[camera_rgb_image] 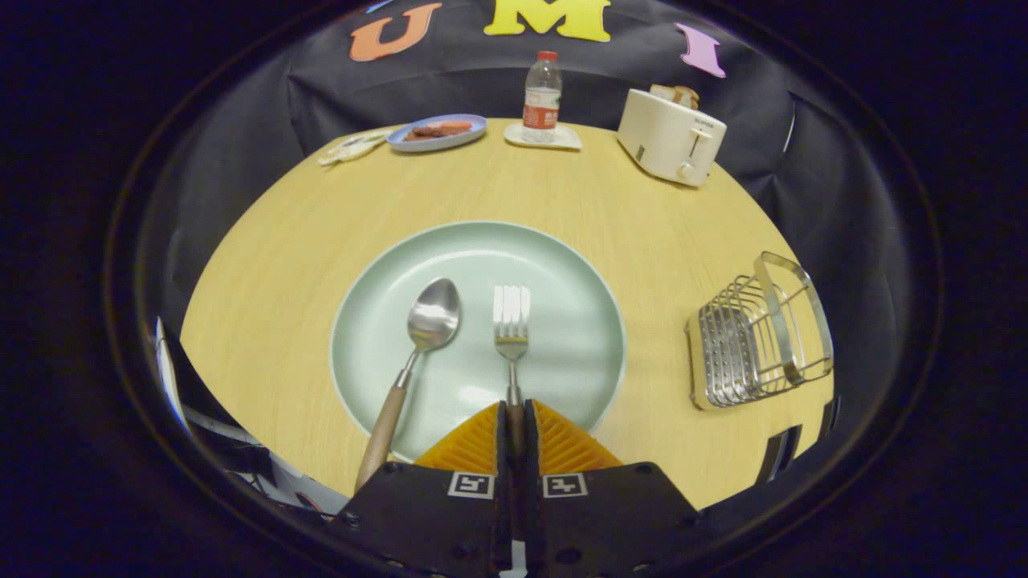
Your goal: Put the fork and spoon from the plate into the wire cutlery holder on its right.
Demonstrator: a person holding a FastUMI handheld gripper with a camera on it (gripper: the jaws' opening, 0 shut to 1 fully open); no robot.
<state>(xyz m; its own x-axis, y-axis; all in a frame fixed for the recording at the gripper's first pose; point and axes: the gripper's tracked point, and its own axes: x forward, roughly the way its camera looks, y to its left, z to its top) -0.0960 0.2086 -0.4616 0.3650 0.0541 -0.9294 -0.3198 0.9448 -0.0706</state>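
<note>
The fork lies on the plate, tines pointing away, and its handle runs back into the narrow slot between the two fingers of the gripper. The fingers are closed on that handle, one pressing each side. The spoon lies to the left of the fork on the same plate, bowl up and away, its wooden handle angling back over the plate's near rim, just left of the fingers and apart from them.

The holder stands on the table to the right of the plate, well apart from it; nothing can be seen in it.

The plate is round, pale green and smooth, with a thin lighter rim. Fork tines and spoon bowl are shiny metal. The holder is a basket of bright metal wires with a flat looped band on top.

The table is light wood with fine grain. At its far edge sit a blue dish with food, a bottle on a white coaster, and a cream toaster with bread in it. Black cloth hangs behind.
</note>
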